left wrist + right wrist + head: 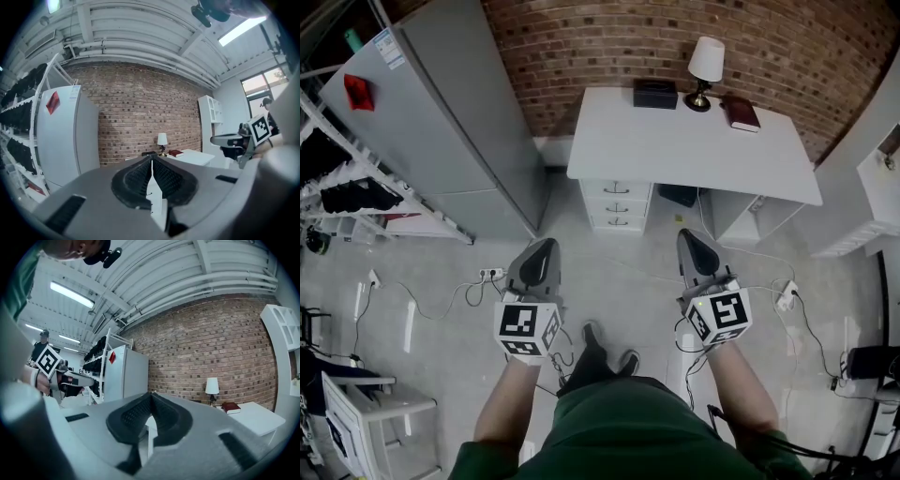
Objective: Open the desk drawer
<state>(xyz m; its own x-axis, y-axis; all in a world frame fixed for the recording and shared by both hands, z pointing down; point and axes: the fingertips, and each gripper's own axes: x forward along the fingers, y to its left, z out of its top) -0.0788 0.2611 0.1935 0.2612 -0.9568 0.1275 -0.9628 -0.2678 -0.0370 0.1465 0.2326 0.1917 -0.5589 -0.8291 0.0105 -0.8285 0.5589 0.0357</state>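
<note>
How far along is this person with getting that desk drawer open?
Done: nothing yet. All three drawers of the white desk are shut. In hand: the person stands well back from the desk, with the left gripper and right gripper both closed, empty and pointed toward it. Left: walk up, grip a handle and pull that drawer out.

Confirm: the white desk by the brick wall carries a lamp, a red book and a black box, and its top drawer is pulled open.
Not open: the head view shows the top drawer shut, flush with the desk front. The lamp, red book and black box do stand on the desk.
</note>
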